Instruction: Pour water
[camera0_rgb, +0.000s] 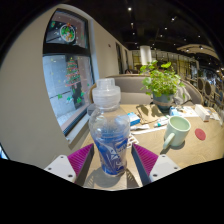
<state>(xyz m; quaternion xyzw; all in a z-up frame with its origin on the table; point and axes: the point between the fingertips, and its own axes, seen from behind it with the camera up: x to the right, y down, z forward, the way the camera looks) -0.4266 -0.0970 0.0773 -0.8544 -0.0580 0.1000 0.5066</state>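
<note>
Clear plastic bottle (108, 135) stands upright between the fingers, its white cap (106, 95) on and its blue-patterned label facing the camera. Gripper (109, 160) holds it at label height: the left magenta pad (80, 158) and the right magenta pad (146, 158) each meet a side of the bottle, with no gap visible at either side, so the fingers are pinching the bottle. Whether the bottle's base touches the tabletop (200, 150) cannot be told; the base is hidden low in the view.

Just ahead and to the right of the bottle, a pale green cup (177, 128) stands on the tabletop, mouth up and tilted slightly toward the camera. It is apart from the bottle and from the right finger. Contents of the cup cannot be made out.

Near the cup, further right, a small red round item (200, 133) lies flat on the tabletop. Beyond the cup, a potted plant (161, 83) with broad green leaves stands on the tabletop, with papers (150, 113) lying before it.

To the left of the bottle, a wall carries a window (70, 75) with a round green sign above it. Ceiling beyond is dark with small lights.
</note>
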